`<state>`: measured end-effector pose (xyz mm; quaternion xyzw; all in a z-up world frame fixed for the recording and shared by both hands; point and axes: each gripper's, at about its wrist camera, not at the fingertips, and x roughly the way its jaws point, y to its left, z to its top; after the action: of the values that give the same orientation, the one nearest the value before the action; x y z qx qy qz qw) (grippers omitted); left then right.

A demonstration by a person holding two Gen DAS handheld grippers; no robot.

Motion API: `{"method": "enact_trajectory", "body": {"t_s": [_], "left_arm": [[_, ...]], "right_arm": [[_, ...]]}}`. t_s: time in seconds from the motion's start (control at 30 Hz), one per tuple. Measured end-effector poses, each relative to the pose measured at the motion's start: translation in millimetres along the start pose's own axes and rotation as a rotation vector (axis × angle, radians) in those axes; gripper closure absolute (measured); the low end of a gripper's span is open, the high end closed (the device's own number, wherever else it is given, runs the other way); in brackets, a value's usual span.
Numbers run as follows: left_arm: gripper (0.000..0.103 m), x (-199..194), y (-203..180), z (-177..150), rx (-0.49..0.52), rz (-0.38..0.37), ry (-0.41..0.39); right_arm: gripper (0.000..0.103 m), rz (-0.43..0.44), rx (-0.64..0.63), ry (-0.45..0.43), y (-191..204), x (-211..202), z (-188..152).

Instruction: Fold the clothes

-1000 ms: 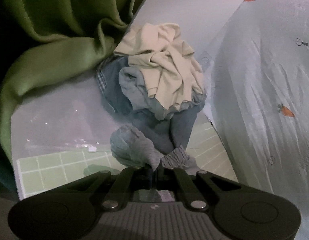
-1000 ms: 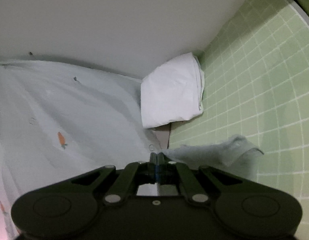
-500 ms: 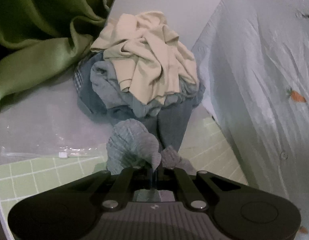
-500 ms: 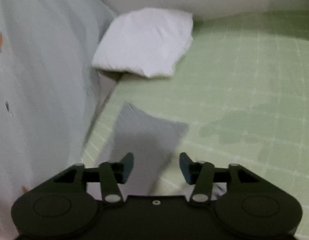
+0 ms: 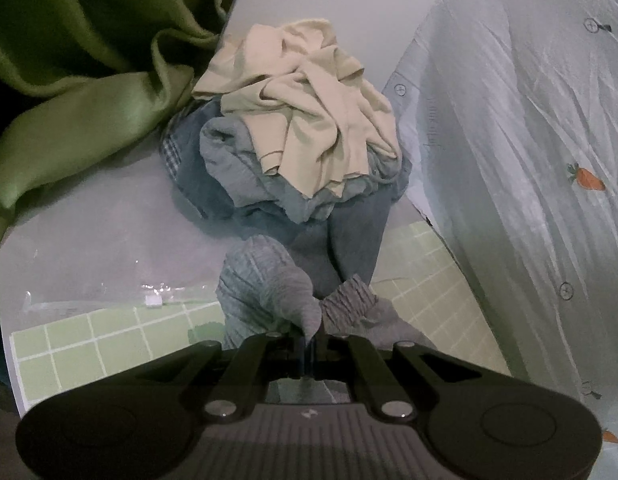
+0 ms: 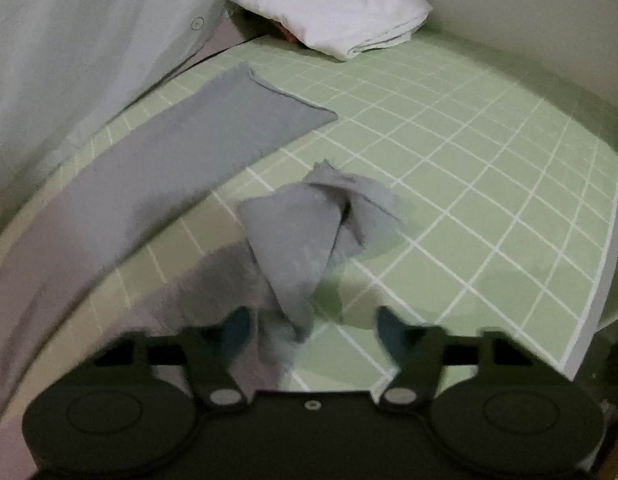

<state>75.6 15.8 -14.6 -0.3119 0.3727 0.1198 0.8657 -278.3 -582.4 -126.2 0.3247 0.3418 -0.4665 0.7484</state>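
No container is in view — the grey garment (image 6: 157, 168) lies on the green checked sheet (image 6: 469, 152), one end bunched. Left gripper (image 5: 309, 344): jaws pressed together, pinching the garment's ribbed edge. Right gripper (image 6: 309, 332): jaws apart and closing — a twisted fold between them, pads not pressing it.

We see soft matt knit in the grey garment (image 6: 213, 152), its waistband (image 5: 349, 300) ribbed and gathered. The cream top (image 5: 309, 120) looks like smooth jersey on denim-like blue cloth (image 5: 349, 240). The green curtain (image 5: 81, 80) has a satin sheen. The checked bed sheet (image 6: 469, 152) is matt cotton; the left gripper (image 5: 307, 344) is dull black plastic with bright metal pins.
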Motion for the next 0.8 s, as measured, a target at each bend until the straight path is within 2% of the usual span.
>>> {"method": "enact_trajectory", "body": {"t_s": [0.07, 0.13, 0.23, 0.27, 0.4, 0.7, 0.8], "left_arm": [[0.101, -1, 3, 0, -0.008, -0.013, 0.003], [0.101, -2, 6, 0, -0.012, -0.021, 0.002], [0.101, -2, 10, -1, -0.026, -0.029, -0.001], [0.101, -2, 11, -1, -0.032, -0.032, -0.002], [0.102, -5, 15, -1, -0.057, -0.041, -0.019], [0.102, -24, 1, 9, -0.060, -0.112, -0.080], [0.102, -21, -3, 9, -0.057, -0.108, -0.081]], "right_arm": [[0.058, 0.017, 0.039, -0.020, -3, -1, -2], [0.066, 0.057, 0.094, -0.039, -6, 0, -2], [0.097, 0.108, 0.147, -0.031, -9, 7, 0], [0.101, 0.130, 0.166, -0.032, -11, 8, 2], [0.101, 0.228, 0.297, -0.126, -26, -11, 17], [0.101, 0.481, 0.511, -0.414, -50, -80, 84], [0.101, 0.444, 0.483, -0.424, -47, -78, 95]]}}
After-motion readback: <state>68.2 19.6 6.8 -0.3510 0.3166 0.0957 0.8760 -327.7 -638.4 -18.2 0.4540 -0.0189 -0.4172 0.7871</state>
